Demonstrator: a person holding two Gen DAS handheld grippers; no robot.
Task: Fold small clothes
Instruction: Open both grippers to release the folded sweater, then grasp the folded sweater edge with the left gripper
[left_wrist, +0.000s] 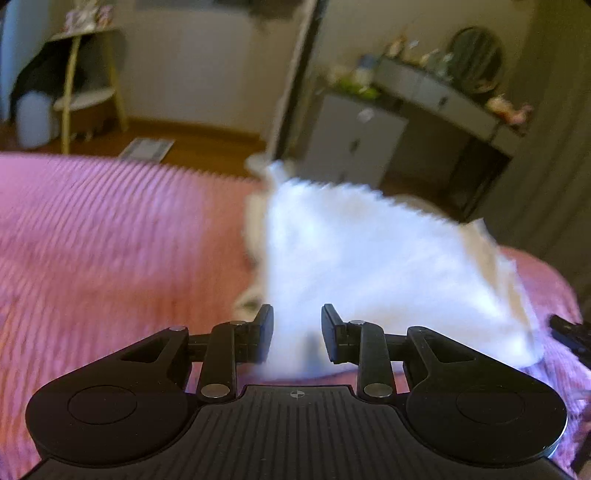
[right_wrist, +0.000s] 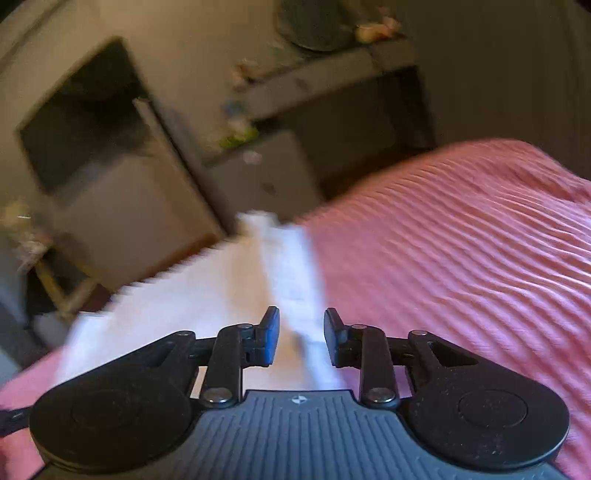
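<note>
1. Left gripper (left_wrist: 297, 334): jaws set narrow with a gap between them. A white garment (left_wrist: 369, 266) rises between and beyond the fingers. The frame is blurred, so whether the pads press the cloth cannot be told.
2. Right gripper (right_wrist: 301, 338): jaws likewise narrow. A strip of the same white garment (right_wrist: 288, 266) runs between the fingers toward the camera. Contact with the pads is again unclear through the blur.
3. White garment: small, pale, on the near corner of the bed. In the left wrist view it stands up as a raised, tent-like sheet, not lying flat. In the right wrist view it spreads leftward along the bed's edge.
4. Progress, as a judgement: the fold looks under way, not finished. The cloth is lifted and loose, with no flat, squared shape visible. Laying it down and smoothing appear to remain.
5. Pink ribbed bedspread (left_wrist: 110, 240): the working surface, with bare cover left of the garment.
6. Surroundings: grey cabinet (left_wrist: 354, 140) and desk with small ornaments (left_wrist: 439, 92) beyond the bed; wooden stand (left_wrist: 88, 88) and pale bin (left_wrist: 35, 118) on the far floor.
7. Obstructions: none seen on the bed. The garment sits close to the mattress edge and could slip off.
</note>
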